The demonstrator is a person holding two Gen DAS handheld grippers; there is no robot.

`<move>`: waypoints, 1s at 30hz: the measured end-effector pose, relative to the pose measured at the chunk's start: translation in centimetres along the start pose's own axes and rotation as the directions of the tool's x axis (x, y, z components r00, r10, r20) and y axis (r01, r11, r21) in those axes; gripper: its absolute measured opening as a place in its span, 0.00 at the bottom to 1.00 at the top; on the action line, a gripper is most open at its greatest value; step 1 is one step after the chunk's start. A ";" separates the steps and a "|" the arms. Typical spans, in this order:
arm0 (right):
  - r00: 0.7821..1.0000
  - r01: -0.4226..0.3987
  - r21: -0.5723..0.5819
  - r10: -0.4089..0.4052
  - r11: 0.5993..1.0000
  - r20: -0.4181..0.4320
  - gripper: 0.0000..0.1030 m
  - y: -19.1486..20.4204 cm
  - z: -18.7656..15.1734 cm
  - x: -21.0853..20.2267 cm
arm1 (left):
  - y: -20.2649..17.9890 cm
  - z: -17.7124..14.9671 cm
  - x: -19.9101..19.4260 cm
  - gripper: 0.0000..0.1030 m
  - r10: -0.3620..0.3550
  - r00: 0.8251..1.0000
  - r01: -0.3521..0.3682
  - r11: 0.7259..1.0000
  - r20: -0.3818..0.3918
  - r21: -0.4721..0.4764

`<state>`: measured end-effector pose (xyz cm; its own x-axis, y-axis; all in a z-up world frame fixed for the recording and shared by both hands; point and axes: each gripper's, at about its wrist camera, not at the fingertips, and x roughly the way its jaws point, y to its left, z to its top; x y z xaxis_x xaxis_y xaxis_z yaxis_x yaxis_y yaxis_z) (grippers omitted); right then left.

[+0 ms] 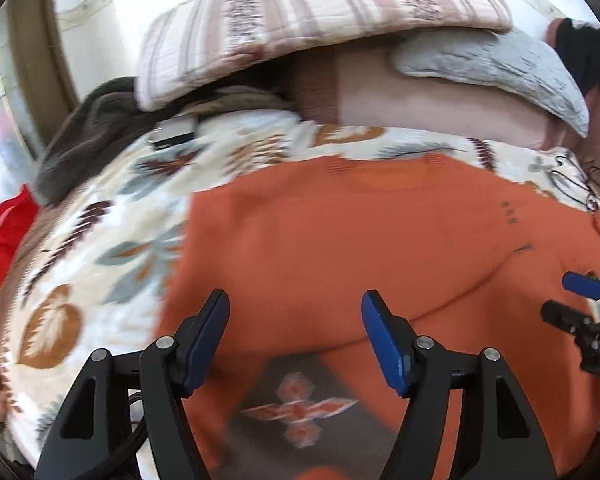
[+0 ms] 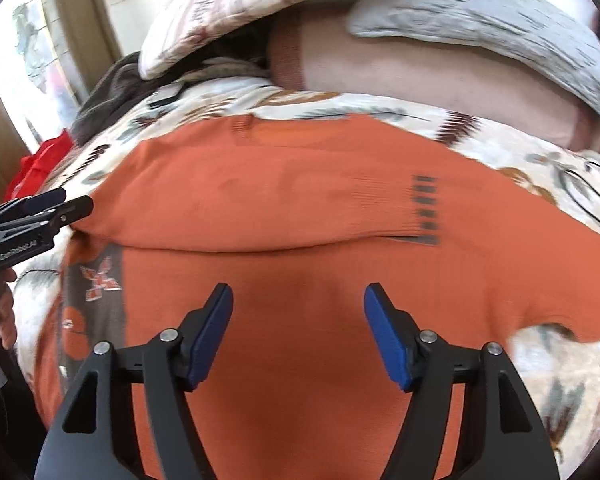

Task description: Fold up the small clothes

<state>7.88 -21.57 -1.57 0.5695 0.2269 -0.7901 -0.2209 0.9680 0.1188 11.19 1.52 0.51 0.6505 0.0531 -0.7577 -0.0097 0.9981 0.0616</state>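
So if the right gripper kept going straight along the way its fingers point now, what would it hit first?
Most likely the orange sweater. The right gripper stands open with nothing between its fingers, angled down at the garment's plain middle, just below the folded-over edge. Blur makes the depth hard to judge.

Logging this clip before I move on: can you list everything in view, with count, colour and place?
sweater: one, orange with a grey patterned panel, spread on the bedspread, a fold across it
bedspread: one, cream with a leaf print, under the sweater
quilt: one, cream and pink striped, piled at the far side
grey pillow: one, far right
red cloth: one, left edge
dark grey cloth: one, far left, beside the quilt
left tongs: one, black with blue pads, open above the sweater
right tongs: one, same make, open above the sweater
hand: one, holding the left tongs
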 end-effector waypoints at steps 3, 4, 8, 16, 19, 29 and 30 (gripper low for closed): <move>1.000 0.031 0.026 -0.031 0.999 -0.003 0.71 -2.5 -0.2 -0.3 | -2.8 0.8 1.3 0.67 -0.018 1.000 0.018 1.000 -0.020 0.002; 0.999 0.036 0.039 -0.036 0.999 -0.004 0.71 -3.4 -0.2 -0.3 | -3.8 1.1 1.8 0.66 -0.021 0.999 0.021 1.000 -0.033 -0.006; 0.999 0.049 0.124 -0.047 0.991 -0.019 0.71 -6.9 -0.1 0.1 | -5.4 2.0 3.5 0.66 -0.022 0.998 0.017 0.997 -0.062 -0.072; 0.999 0.033 0.179 -0.034 0.983 0.004 0.72 -9.6 0.6 0.0 | -6.7 2.8 5.1 0.69 0.049 0.996 -0.054 0.996 -0.070 -0.069; 0.998 0.053 0.200 -0.058 0.978 0.017 0.72 -11.8 0.4 -0.7 | -7.3 3.1 5.3 0.77 0.026 0.998 -0.031 0.996 -0.058 -0.089; 0.926 0.352 0.381 -0.378 0.855 -0.008 0.72 -28.0 -1.1 -6.4 | -12.1 3.8 7.0 0.78 -0.029 0.998 0.029 1.000 -0.057 0.002; 0.913 0.385 0.371 -0.409 0.845 -0.015 0.72 -29.3 -1.0 -6.3 | -12.6 3.7 7.6 0.78 -0.026 0.997 0.027 0.999 -0.066 0.021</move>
<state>9.96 -51.51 -0.64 0.5981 -0.1902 -0.7786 0.3259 0.9452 0.0194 19.03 -10.79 -3.59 0.5990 0.0296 -0.8002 0.0236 0.9982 0.0546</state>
